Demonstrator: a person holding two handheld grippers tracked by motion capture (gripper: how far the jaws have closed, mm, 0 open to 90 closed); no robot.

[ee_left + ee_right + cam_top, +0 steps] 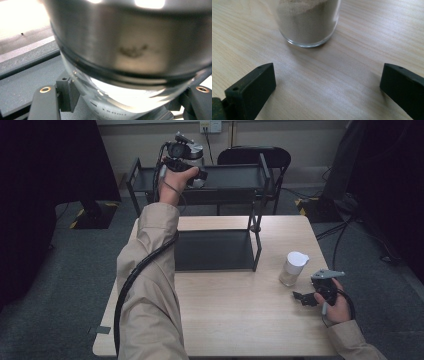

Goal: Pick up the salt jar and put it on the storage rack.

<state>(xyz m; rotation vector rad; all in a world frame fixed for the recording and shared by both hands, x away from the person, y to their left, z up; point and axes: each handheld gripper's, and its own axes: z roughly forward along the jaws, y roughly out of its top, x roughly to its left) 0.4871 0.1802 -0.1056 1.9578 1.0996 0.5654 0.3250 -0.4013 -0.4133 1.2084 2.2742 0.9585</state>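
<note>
A: The fingers (65,93) of the left gripper (120,100) are clenched on a clear glass jar (117,100); its brushed metal lid (130,40) bulges just above them, ringed by a dark band.

B: And below them?

A: The flat dark metal shelf (22,85) of the rack (260,170).

B: The right gripper (327,87)?

A: Released, its blocky black jaws spread wide over the pale wood-grain table (324,75). Just ahead of the tips stands a round glass jar of grey-brown powder (308,22), apart from them, white-capped (297,258) in the high view.
</note>
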